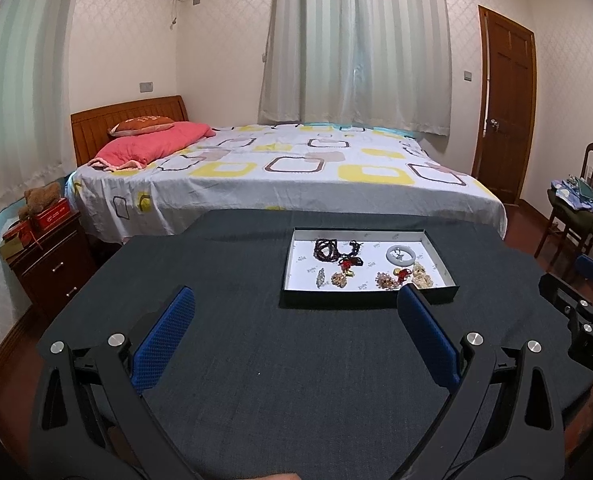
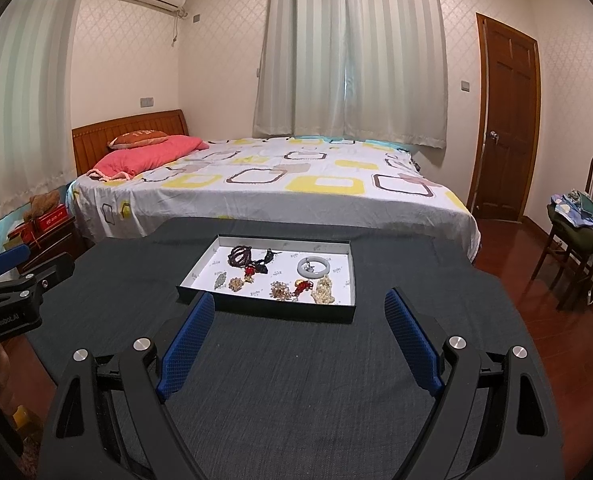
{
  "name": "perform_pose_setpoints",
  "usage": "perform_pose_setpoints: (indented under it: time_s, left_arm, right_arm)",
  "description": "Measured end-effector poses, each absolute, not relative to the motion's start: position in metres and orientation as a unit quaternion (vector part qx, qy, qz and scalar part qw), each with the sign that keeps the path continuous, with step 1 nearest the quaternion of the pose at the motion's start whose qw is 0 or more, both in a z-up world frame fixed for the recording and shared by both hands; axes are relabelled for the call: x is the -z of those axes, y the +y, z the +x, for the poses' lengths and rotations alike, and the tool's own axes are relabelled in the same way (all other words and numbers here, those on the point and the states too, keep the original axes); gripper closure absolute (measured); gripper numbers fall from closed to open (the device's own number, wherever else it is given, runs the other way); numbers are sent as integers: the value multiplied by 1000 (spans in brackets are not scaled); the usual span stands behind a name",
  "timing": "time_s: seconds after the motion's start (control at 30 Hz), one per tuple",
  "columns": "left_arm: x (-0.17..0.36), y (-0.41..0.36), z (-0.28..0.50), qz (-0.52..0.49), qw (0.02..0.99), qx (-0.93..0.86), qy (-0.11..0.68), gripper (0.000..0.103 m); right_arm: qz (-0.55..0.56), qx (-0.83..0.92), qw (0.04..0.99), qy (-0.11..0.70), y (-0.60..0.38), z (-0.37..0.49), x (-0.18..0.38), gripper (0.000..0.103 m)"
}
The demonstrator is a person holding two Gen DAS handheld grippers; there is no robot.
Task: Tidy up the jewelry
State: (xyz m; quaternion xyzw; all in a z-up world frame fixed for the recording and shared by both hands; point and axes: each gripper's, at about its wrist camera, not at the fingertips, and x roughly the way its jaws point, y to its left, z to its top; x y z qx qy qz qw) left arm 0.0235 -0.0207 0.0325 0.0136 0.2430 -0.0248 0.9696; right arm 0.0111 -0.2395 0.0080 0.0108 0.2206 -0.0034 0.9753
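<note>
Jewelry (image 2: 280,276) seen spread inside shallow tray (image 2: 346,280) on table (image 2: 296,380): beads, bangle, trinkets kept apart, likely for easy picking. Left gripper (image 1: 295,312), right gripper (image 2: 299,316) held short of tray, jaws spread wide, nothing gripped.

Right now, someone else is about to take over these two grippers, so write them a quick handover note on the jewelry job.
Left gripper: open, holding nothing, above the dark tablecloth short of the tray.
Right gripper: open, holding nothing, same height, facing the tray.
Tray: all visible jewelry lies inside it, including dark bead strands, a pale bangle, a red charm and beaded clusters.
Done or left: nothing lies loose on the cloth. This fits either pieces already gathered or sorting still to come; check before moving anything.
</note>
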Motion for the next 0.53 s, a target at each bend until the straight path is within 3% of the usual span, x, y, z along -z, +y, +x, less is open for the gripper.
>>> perform_pose_setpoints:
  time_s: [0.53]
  left_arm:
    - [-7,-11,56,17,960,-2,281,4]
  right_arm:
    - [15,5,969,247,-243,24,12,19]
